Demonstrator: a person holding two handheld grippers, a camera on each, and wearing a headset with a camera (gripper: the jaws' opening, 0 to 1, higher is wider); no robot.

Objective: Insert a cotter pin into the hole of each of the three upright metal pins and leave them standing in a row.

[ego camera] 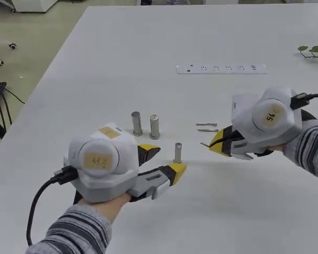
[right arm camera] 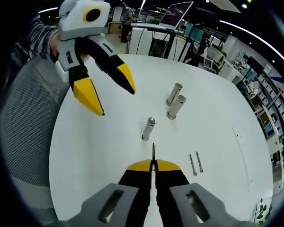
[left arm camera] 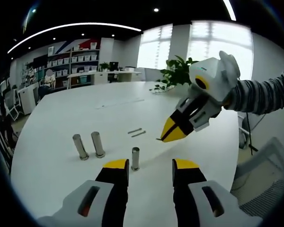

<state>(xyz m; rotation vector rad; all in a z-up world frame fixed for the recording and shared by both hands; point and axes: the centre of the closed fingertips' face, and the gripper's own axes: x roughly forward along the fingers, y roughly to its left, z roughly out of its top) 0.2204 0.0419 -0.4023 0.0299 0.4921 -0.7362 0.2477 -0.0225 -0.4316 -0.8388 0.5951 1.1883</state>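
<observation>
Bright, even light from overhead falls on the white worktop [ego camera: 148, 42], leaving it pale and a little washed out. Shadows on the worktop are soft and faint, the plainest lying under the left gripper [ego camera: 169, 159]. Beyond the worktop's far edge, windows [left arm camera: 206, 40] burn out to white. A ceiling light strip [left arm camera: 75, 25] above the worktop bows with fisheye distortion.
</observation>
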